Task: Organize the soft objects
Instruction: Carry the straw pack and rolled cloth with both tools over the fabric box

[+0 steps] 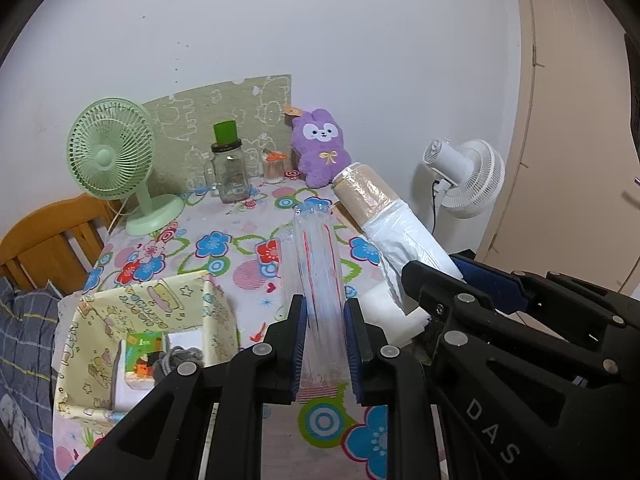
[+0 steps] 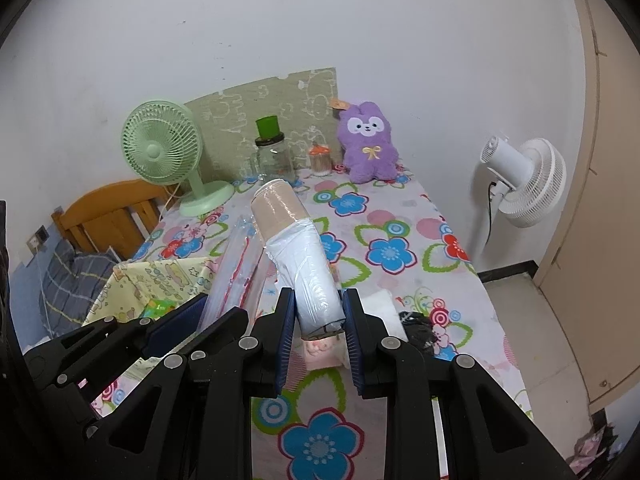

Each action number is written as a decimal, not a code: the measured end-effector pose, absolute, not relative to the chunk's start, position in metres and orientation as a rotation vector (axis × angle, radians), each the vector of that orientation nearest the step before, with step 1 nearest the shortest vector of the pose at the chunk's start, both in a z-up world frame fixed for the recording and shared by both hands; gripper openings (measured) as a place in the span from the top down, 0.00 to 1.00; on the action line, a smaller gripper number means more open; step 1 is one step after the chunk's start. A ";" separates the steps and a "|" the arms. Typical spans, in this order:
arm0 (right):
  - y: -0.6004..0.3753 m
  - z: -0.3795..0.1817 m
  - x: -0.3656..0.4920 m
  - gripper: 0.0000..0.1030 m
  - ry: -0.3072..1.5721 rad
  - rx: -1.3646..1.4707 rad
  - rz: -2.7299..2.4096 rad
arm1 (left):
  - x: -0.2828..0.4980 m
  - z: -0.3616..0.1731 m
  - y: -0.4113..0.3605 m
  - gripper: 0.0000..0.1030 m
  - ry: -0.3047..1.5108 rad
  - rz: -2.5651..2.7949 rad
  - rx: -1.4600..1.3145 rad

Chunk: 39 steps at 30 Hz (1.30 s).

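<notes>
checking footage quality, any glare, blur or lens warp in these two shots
Left wrist view: sharp, even light, soft sheen on the clear sleeve in the left gripper; door frame bows. Right wrist view: equally sharp, black fisheye corners, slight gloss on the wrapped cup stack in the right gripper.

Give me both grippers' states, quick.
Left gripper: closed on the clear pack of straws, held above the table.
Right gripper: closed on the plastic-wrapped cup stack, also lifted.

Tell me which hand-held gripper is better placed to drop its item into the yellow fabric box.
Left. The left hand-held gripper holding the plastic sleeve sits right beside the yellow fabric box; the right hand-held gripper is farther away.
</notes>
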State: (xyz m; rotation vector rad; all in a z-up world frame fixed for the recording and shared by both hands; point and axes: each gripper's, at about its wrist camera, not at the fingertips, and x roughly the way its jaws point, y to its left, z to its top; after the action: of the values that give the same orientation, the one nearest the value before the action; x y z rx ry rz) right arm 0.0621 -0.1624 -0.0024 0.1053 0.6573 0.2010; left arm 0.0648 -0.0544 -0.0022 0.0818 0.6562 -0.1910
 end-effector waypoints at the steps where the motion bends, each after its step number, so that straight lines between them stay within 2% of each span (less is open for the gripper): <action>1: -0.160 -0.002 0.062 0.73 0.656 0.103 0.204 | 0.065 -0.001 -0.052 0.83 0.654 -0.187 0.079; 19: -0.103 0.003 0.077 0.73 0.657 0.071 0.292 | 0.071 0.003 0.001 0.83 0.651 -0.109 0.064; 39: -0.037 -0.015 0.100 0.73 0.713 0.023 0.398 | 0.084 -0.016 0.062 0.83 0.699 -0.029 0.026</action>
State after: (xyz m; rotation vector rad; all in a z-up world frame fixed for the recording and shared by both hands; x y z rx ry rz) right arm 0.1003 -0.0371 -0.0146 0.0226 0.7125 0.3983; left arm 0.0841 0.0622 -0.0159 0.0261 0.6990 -0.0290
